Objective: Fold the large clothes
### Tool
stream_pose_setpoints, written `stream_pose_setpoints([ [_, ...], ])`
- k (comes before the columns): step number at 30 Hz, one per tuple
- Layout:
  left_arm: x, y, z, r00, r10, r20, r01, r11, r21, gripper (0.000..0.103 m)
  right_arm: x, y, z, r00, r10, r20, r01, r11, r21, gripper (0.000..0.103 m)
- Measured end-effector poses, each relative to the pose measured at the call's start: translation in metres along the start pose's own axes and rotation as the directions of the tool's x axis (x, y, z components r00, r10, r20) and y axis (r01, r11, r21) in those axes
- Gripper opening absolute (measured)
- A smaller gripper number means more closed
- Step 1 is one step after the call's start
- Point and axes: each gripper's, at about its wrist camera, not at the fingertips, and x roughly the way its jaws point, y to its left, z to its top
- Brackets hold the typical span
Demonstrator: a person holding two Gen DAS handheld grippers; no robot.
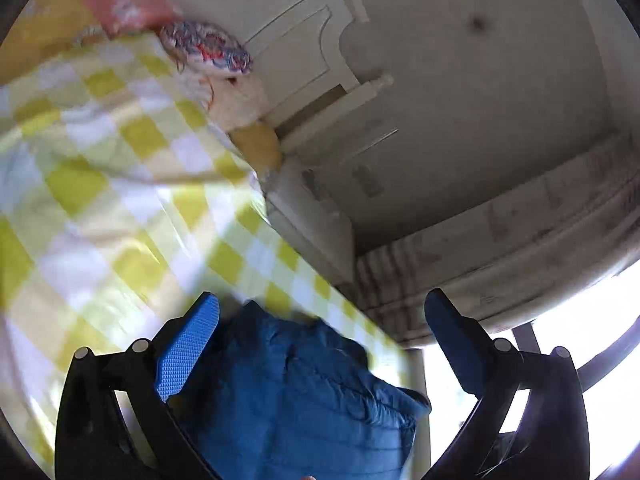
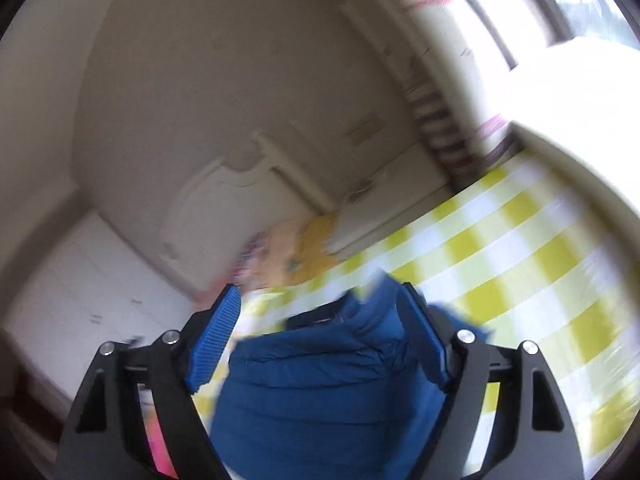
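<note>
Two hand-held grippers: left (image 1: 320, 344) and right (image 2: 320, 344) both gape wide, gripping nothing.
Jacket (image 1: 304, 392): loose on the checked bed (image 1: 120, 200), between your jaws.
Risk: puffy folds may spring open unpinned.

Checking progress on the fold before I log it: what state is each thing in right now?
blue puffer jacket: bunched on the bed, between open jaws, ungripped.
left gripper: open wide.
right gripper: open, pads not pressing.
yellow checked bedspread: spread, rumpled.
patterned pillow: lying at headboard.
</note>
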Motion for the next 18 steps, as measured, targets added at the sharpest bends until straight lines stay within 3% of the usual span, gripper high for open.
stream_pose_setpoints([
  [3,0.018,0.001,-0.008,0.995,0.091,-0.032,-0.087,0.990,0.112,0.099,0.017,-0.014,-0.004,0.991,-0.123,-0.054,0.118,0.989,-0.094,0.080],
  [6,0.052,0.023,-0.027,0.983,0.103,-0.151,-0.082,0.987,0.141,0.099,0.048,-0.036,-0.017,0.971,-0.193,-0.141,0.174,0.975,-0.138,0.080],
  [9,0.089,0.030,-0.054,0.953,0.139,-0.268,-0.086,0.976,0.200,0.099,0.081,-0.048,-0.029,0.950,-0.228,-0.216,0.189,0.964,-0.185,0.080],
  [11,0.117,0.024,-0.070,0.929,0.201,-0.311,-0.103,0.947,0.305,0.098,0.100,-0.054,-0.040,0.936,-0.240,-0.257,0.189,0.960,-0.205,0.080],
  [14,0.142,0.010,-0.085,0.909,0.275,-0.313,-0.123,0.896,0.428,0.098,0.119,-0.053,-0.053,0.916,-0.261,-0.303,0.192,0.951,-0.241,0.080],
  [18,0.169,0.004,-0.084,0.899,0.292,-0.326,-0.119,0.880,0.459,0.098,0.141,-0.060,-0.054,0.904,-0.252,-0.346,0.180,0.957,-0.227,0.080],
])
